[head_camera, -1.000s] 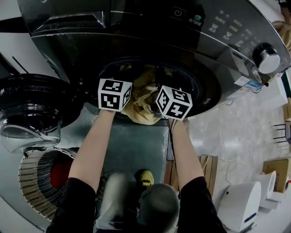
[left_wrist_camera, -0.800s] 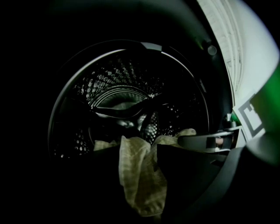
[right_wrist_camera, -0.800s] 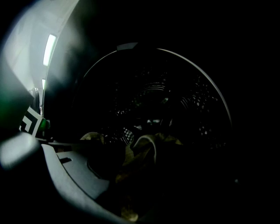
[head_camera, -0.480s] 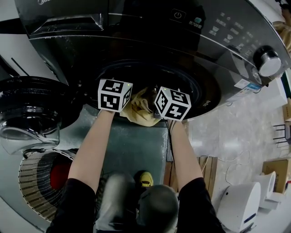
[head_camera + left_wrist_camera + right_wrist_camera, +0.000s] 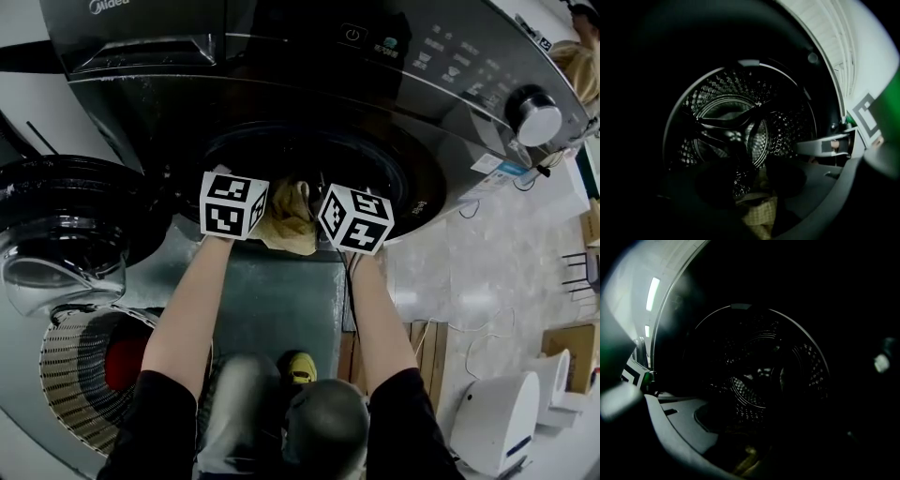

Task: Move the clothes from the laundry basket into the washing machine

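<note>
To my far left the washing machine door [image 5: 56, 220] stands swung open, round and glossy black. Below it the ribbed laundry basket [image 5: 66, 370] sits on the floor with a red garment [image 5: 124, 361] inside. A grey strip of floor [image 5: 272, 300] runs from my knees to the dark front-loading washing machine [image 5: 281, 84], whose silver knob [image 5: 534, 114] shines at the panel's right end. Right of that the floor [image 5: 487, 272] is pale and glossy, with a white rounded appliance [image 5: 494, 422] near the right edge.

The yellow cloth [image 5: 289, 220] is crumpled, with a fine check weave. It lies bunched on the lower lip of the drum opening, between my two marker cubes. The perforated steel drum [image 5: 731, 131] behind it is dim.

My left gripper [image 5: 745, 183] points into the drum. Its jaws stand partly apart and have just been closing. The cloth sits low between them, but the pads do not press on it.

My right gripper [image 5: 746, 399] points in beside it. Its jaws are also partly apart and have just been closing. A dim yellow fold lies low between them, ungripped.
</note>
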A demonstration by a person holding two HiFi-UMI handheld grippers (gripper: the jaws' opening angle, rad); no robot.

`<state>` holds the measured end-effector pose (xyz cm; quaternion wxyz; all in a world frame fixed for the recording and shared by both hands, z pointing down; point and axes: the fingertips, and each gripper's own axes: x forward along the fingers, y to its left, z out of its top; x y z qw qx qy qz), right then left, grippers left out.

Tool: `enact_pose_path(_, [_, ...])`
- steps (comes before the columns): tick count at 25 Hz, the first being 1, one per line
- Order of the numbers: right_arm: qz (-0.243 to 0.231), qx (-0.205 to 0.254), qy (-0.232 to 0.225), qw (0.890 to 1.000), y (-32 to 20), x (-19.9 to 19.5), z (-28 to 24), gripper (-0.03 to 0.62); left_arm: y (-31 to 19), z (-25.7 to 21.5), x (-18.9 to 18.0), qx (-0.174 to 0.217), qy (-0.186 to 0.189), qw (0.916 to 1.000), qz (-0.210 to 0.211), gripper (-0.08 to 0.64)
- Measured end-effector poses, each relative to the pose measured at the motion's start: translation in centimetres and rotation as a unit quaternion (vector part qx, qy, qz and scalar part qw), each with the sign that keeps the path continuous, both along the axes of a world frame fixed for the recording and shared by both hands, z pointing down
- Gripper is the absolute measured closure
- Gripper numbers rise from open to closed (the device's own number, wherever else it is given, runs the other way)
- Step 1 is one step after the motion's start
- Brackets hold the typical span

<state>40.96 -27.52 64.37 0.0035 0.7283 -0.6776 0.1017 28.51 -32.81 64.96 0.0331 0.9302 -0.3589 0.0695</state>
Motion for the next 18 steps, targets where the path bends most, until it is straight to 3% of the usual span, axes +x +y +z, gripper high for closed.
enact_pose_path(3, [0.006, 0.0, -0.01, 1.0, 1.0, 0.1, -0.2, 0.423, 0.7, -0.6, -0.6, 0.007, 0.003, 1.0, -0.005, 0.391])
enact_pose_path(8, [0.011, -0.001, -0.009, 1.0, 2.9, -0.3, 0.0, 0.586, 2.1, -0.6, -2.0, 0.01, 0.005, 0.9998, -0.019, 0.538])
enact_pose_path(18, [-0.018, -0.001, -0.005, 1.0, 4.6, -1.0, -1.0, 0.589, 4.0, -0.9, -3.6, 0.007, 0.005, 0.9996, -0.028, 0.549])
